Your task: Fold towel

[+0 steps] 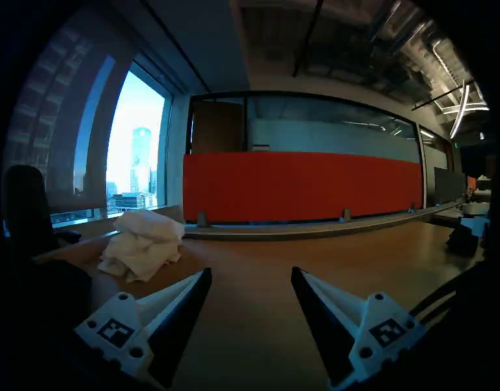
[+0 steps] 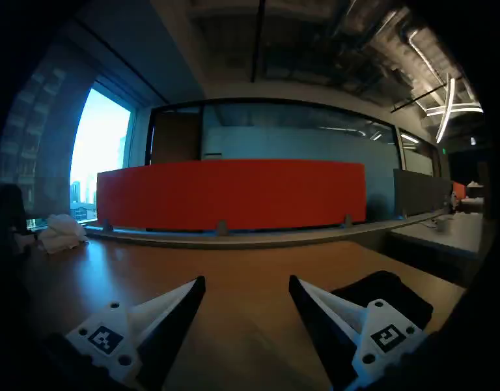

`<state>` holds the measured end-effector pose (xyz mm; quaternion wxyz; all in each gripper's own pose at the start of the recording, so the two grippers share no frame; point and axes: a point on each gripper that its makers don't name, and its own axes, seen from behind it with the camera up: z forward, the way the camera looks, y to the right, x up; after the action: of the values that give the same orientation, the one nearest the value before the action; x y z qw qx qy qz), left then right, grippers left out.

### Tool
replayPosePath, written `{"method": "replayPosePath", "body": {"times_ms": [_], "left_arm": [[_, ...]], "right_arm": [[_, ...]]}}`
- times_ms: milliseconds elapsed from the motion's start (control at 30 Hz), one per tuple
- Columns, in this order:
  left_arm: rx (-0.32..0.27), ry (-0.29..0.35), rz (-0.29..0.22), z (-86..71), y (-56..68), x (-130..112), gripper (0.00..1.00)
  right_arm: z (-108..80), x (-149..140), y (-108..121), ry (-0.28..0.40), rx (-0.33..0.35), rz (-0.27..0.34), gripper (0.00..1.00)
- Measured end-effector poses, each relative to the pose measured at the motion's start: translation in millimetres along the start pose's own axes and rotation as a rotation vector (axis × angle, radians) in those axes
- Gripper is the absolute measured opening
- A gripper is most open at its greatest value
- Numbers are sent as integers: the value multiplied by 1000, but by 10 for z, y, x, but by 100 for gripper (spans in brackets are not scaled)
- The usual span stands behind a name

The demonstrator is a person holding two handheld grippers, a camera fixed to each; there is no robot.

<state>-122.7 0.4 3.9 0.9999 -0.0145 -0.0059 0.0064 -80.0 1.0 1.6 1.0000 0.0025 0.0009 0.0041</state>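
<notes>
A crumpled white towel (image 1: pixel 143 244) lies in a heap on the wooden table (image 1: pixel 263 300), at the left in the left gripper view. My left gripper (image 1: pixel 250 277) hovers low over the table to the right of the heap, open, nothing between its fingers. In the right gripper view the same towel (image 2: pixel 60 232) is small and far off at the left edge. My right gripper (image 2: pixel 247 283) is open above the bare wood, well away from the towel.
A red divider panel (image 1: pixel 302 186) runs along the table's far edge. A dark office chair (image 1: pixel 25 208) stands at the left by the window. A black cloth-like object (image 2: pixel 387 290) lies on the table right of my right gripper. More desks are at far right.
</notes>
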Motion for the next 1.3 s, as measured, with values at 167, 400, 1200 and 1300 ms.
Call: {"method": "replayPosePath", "body": {"times_ms": [167, 400, 1200, 1300], "left_arm": [[0, 0, 0, -7, -4, -3, 90], [0, 0, 0, -5, -1, -4, 90], [0, 0, 0, 0, -3, -6, 90], [0, 0, 0, 0, -4, -6, 90]], "right_arm": [[-7, -7, -42, 3, 9, -14, 100], [-5, -10, -53, 3, 11, -14, 99], [-7, -5, -43, 2, 11, -13, 99], [-7, -3, -44, 2, 11, -13, 100]]}}
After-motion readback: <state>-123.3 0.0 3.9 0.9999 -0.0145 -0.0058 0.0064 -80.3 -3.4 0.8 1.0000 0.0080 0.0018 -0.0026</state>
